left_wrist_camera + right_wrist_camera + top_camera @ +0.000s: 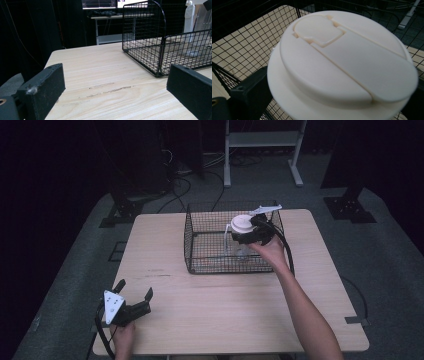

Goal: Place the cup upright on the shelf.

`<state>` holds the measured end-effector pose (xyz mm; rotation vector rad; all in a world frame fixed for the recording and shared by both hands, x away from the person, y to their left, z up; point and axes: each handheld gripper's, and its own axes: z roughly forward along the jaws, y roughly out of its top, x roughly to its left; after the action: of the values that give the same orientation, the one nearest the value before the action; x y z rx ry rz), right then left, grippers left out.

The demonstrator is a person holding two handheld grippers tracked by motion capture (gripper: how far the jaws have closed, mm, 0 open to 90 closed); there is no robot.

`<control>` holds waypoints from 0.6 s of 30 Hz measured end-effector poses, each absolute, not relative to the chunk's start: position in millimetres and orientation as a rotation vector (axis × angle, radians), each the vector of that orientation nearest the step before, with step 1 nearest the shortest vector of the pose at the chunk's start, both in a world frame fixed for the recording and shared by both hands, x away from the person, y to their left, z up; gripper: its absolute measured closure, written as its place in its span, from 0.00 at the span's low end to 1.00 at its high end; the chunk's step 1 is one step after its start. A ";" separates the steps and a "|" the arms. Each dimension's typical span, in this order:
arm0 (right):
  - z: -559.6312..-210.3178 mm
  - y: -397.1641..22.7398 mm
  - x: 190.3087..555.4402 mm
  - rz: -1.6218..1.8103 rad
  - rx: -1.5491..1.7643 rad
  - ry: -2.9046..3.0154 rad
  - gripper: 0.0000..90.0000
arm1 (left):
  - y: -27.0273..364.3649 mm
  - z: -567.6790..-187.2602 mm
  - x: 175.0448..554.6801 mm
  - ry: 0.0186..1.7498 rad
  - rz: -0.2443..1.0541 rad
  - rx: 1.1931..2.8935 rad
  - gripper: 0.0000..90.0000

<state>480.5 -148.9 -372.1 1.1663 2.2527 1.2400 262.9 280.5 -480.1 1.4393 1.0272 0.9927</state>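
Holding: my right gripper [248, 236] had its fingers spread around the white-lidded jug [242, 226] inside the wire basket [200, 251].
Resting: my left gripper [134, 293] lay on the counter [225, 305], fingers wide apart, empty.

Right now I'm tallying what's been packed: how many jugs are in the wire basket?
1. A clear jug with a white lid stands in the wire basket, toward its right side, at the right gripper.

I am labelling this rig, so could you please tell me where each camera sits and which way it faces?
High view: above the person's side, looking forward and down on the table; both forearms, left gripper, right gripper.
Left gripper view: low over the table, facing the wire basket; its open jaws.
Right gripper view: in the basket, close on the white lid; one jaw at left.
All share the basket.
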 end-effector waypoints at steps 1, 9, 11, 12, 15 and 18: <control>-371.7 -148.9 479.9 1.239 1.165 2.248 0.01 | 280.3 -480.1 262.8 1.028 0.993 1.439 0.01; -367.0 -152.2 473.8 1.268 1.148 2.206 0.01 | 280.1 -480.1 262.7 1.025 0.996 1.441 0.01; -365.1 -153.5 473.4 1.278 1.152 2.195 0.01 | 280.2 -480.1 262.7 1.025 0.995 1.440 0.01; -364.4 -154.3 473.1 1.282 1.150 2.187 0.01 | 280.2 -480.1 262.7 1.025 0.995 1.441 0.01; -360.6 -156.4 470.7 1.302 1.140 2.164 0.01 | 280.1 -480.1 262.6 1.025 0.997 1.442 0.01; -356.9 -157.9 468.3 1.309 1.132 2.144 0.01 | 279.9 -480.1 262.5 1.024 0.996 1.442 0.01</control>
<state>468.3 -157.9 -356.9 1.1323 2.1439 1.3087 262.5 279.9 -480.1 1.4417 1.0240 0.9960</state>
